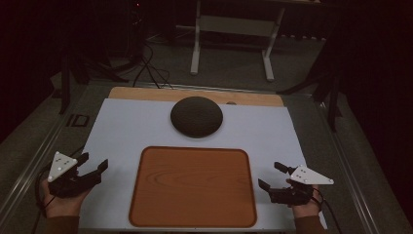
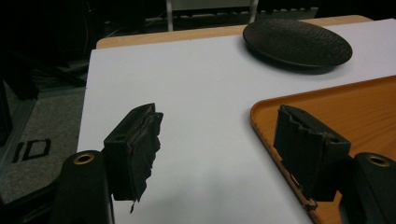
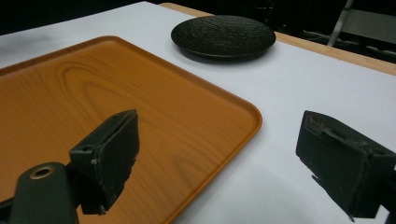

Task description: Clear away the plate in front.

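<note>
Both claws, left gripper (image 1: 92, 166) and right gripper (image 1: 271, 176), spread, empty (flanking tray (image 1: 193, 187)); risk: shallow dark plate (image 1: 197, 116) slipping on pinch.

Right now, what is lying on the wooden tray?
Nothing lies on the wooden tray; its whole surface is bare. The black plate sits beyond it, apart. What is beneath the tray stays hidden.

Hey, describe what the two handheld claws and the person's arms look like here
Both claws are black, each with two blocky jaws faced in worn, ragged-edged pads. The left claw and right claw each carry a grey three-cornered plate with white dots on top. A dark cable trails from the left one. Brownish sleeves cover the forearms.
</note>
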A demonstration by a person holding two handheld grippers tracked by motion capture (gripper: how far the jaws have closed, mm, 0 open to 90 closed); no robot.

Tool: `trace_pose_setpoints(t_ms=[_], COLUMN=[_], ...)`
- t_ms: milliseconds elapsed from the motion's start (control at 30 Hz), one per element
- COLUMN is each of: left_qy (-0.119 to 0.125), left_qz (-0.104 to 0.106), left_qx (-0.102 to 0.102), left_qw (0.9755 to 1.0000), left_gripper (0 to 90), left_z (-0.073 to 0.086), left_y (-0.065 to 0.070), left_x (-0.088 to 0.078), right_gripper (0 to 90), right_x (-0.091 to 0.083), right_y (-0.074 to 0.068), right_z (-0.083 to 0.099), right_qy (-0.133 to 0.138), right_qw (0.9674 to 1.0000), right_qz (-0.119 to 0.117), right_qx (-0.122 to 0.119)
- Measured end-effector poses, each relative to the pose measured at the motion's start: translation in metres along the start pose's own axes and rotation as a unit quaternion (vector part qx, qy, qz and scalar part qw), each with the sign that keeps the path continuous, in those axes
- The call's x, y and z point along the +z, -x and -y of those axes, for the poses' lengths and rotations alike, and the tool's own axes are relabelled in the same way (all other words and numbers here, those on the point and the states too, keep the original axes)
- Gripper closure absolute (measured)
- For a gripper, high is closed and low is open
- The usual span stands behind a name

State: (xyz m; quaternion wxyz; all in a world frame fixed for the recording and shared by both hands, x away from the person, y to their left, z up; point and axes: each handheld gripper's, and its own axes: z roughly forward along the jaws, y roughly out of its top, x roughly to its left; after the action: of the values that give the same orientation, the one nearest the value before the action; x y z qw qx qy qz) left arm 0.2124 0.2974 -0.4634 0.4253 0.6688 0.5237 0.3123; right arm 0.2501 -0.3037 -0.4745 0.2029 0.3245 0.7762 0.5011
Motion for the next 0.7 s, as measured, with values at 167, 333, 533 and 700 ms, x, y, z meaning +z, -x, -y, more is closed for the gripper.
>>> trace_pose_setpoints(t_ms=[167, 333, 533, 700], left_qy=[-0.005, -0.01, -0.013, -0.009], left_qz=[-0.001, -0.001, -0.005, 0.003], left_qx=[0.0, -0.006, -0.018, -0.018], left_qw=[1.0, 0.9999, 0.9997, 0.9998], left_gripper=[31.2, 31.1, 31.1, 31.5], left_z=[0.0002, 0.0012, -0.0004, -0.007], left_y=[0.0002, 0.0012, 0.0035, 0.0066], left_x=[0.0026, 0.005, 0.0063, 0.0049], right_gripper=[13.3, 13.3, 13.3, 13.3], right_x=[0.0018, 0.0038, 0.004, 0.0026], right_y=[-0.0007, -0.0021, -0.002, -0.0007], right_z=[0.0007, 0.0004, 0.0003, 0.0001], right_qy=[-0.008, -0.015, -0.016, -0.008], right_qw=[1.0, 0.9998, 0.9998, 0.9999], right_qz=[0.003, 0.003, 0.005, 0.008], right_qx=[-0.005, -0.012, -0.013, -0.005])
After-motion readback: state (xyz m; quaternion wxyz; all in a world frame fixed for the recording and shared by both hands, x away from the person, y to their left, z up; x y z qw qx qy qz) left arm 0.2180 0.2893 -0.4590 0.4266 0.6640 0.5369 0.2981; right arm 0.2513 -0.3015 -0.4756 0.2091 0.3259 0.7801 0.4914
